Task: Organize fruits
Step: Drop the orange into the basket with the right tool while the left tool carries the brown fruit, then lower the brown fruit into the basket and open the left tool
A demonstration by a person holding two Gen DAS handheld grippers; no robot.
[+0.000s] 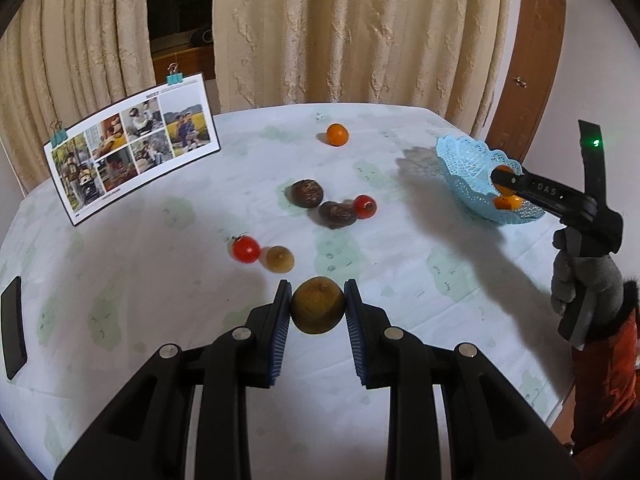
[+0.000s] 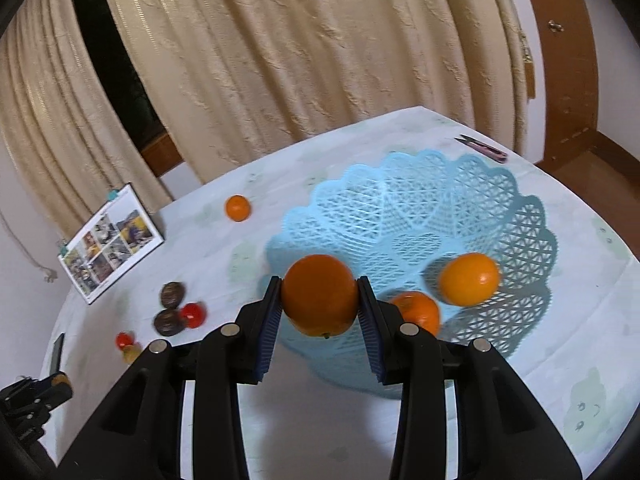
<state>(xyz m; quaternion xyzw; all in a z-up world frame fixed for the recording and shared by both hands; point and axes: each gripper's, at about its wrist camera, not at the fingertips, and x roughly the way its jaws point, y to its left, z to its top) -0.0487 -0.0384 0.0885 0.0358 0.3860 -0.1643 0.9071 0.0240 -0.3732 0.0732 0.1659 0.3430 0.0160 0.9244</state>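
Cream curtains (image 1: 360, 32) are hanging behind a round table (image 1: 160, 280) that is wearing a pale cloth with faint green prints.

Oranges are numbering four. One orange (image 2: 320, 294) is sitting clamped between the right gripper's (image 2: 319, 300) blue pads, held above the near rim of the blue basket (image 2: 440, 208). Two more oranges are lying inside the basket: a bright one (image 2: 469, 279) toward its right side and a darker one (image 2: 416, 312) just beside the gripper's right finger. The fourth orange (image 1: 337, 134) is lying alone on the cloth, well apart, near the far edge.

The left gripper (image 1: 317, 308) is closing tight on a brown-green fruit (image 1: 317, 305), its pads pressing both sides, holding it over the near part of the table. A second fruit of that kind (image 1: 280, 259) is lying on the cloth just beyond, touching or nearly touching a red tomato (image 1: 245, 249). Tomatoes are counting two: the other (image 1: 365, 206) is resting against one of two dark wrinkled fruits (image 1: 337, 214), with the second dark fruit (image 1: 307, 193) just beside it.

From the left wrist view, the right gripper's fingers are reaching over the basket, and a gloved hand (image 1: 580, 284) with an orange sleeve is gripping its handle.

Farther out, a photo card (image 1: 132, 148) is standing upright on two binder clips at the left. A dark phone (image 1: 13, 326) is lying at the left edge. A small pink-handled tool (image 2: 484, 150) is lying beyond the basket, near a wooden door (image 1: 532, 60).
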